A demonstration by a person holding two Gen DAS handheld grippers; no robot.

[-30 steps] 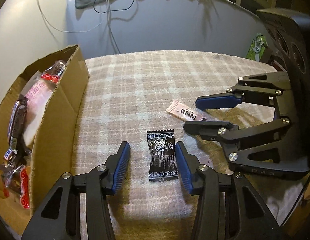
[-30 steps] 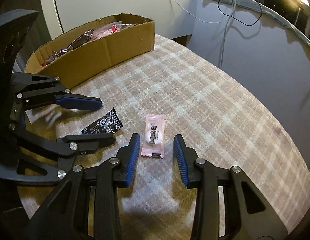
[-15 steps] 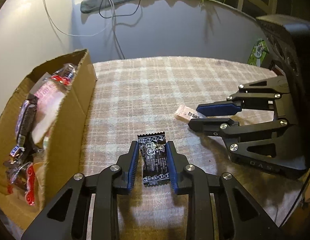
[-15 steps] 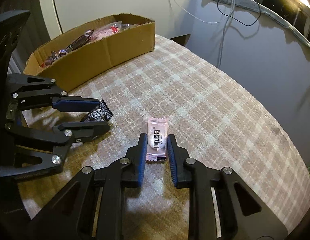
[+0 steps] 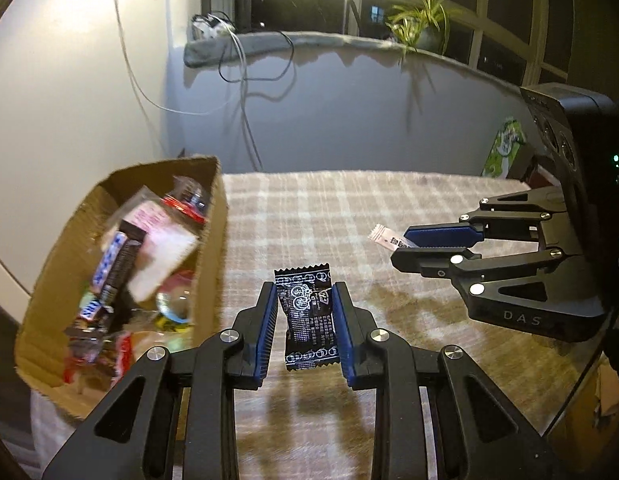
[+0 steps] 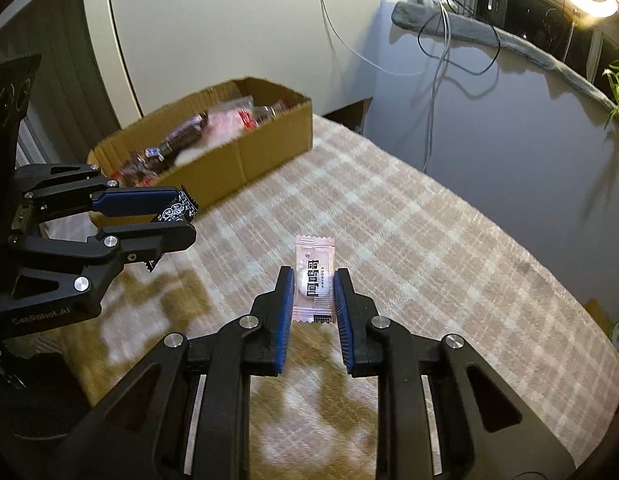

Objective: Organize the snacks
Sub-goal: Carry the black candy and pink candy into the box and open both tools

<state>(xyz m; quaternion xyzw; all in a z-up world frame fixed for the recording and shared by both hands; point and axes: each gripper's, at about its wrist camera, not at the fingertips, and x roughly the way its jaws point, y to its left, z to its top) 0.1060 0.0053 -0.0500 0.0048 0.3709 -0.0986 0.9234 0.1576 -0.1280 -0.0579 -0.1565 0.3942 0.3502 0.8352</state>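
My left gripper (image 5: pixel 305 292) is shut on a black snack packet (image 5: pixel 307 320) and holds it above the plaid tablecloth, just right of the cardboard box (image 5: pixel 207 248). My right gripper (image 6: pixel 311 280) is shut on a pink candy packet (image 6: pixel 313 280) and holds it above the cloth. In the left wrist view the right gripper (image 5: pixel 401 244) sits to the right with the pink packet (image 5: pixel 389 239) sticking out. In the right wrist view the left gripper (image 6: pixel 181 216) is at the left with the black packet (image 6: pixel 175 210), near the box (image 6: pixel 269 148).
The box holds several wrapped snacks (image 5: pixel 129 264). The round table's plaid cloth (image 6: pixel 429 248) ends at a curved edge on the right. A grey wall with hanging cables (image 5: pixel 245 92) stands behind. A green packet (image 5: pixel 503 152) lies at the far right edge.
Both grippers closed on their packets and lifted them off the cloth. The left gripper has moved up and toward the box.
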